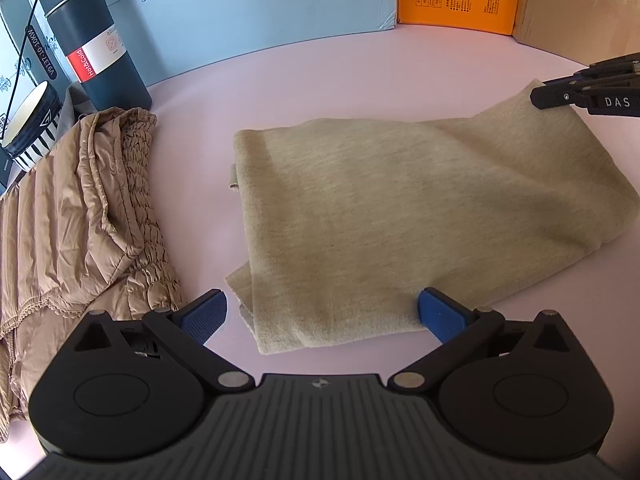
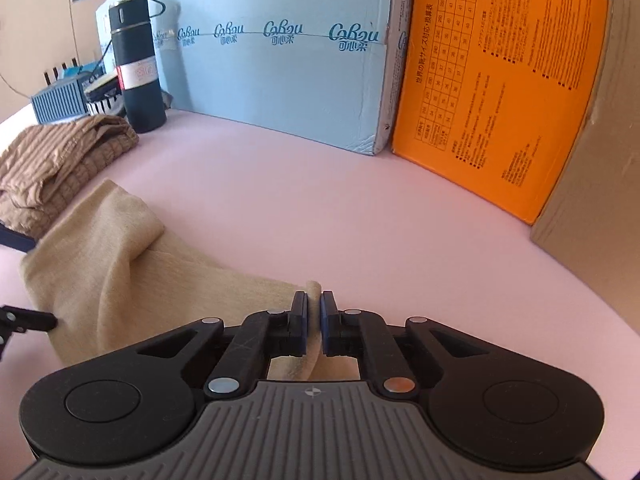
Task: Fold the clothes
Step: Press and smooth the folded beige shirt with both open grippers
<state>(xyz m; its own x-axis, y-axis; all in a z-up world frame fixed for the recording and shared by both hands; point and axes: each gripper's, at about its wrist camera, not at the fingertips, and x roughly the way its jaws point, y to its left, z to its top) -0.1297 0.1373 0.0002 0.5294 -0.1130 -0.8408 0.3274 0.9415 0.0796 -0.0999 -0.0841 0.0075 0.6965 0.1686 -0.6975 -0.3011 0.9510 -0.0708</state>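
A beige knit garment (image 1: pixel 380 216) lies folded on the pink table. My left gripper (image 1: pixel 320 314) is open, its blue pads either side of the garment's near edge, nothing pinched. My right gripper (image 2: pixel 314 316) is shut on the garment's far right corner (image 2: pixel 312 286), which is lifted a little off the table. That same gripper shows in the left wrist view as a black tip (image 1: pixel 560 98) at the cloth's raised corner. In the right wrist view the beige garment (image 2: pixel 112 264) stretches away to the left.
A folded tan quilted jacket (image 1: pixel 80 216) lies left of the garment. Behind it stand a dark thermos (image 1: pixel 94 40) and a striped cup (image 1: pixel 32 128). A blue carton (image 2: pixel 280 64), an orange box (image 2: pixel 492 92) and a brown carton (image 2: pixel 596 184) wall the back.
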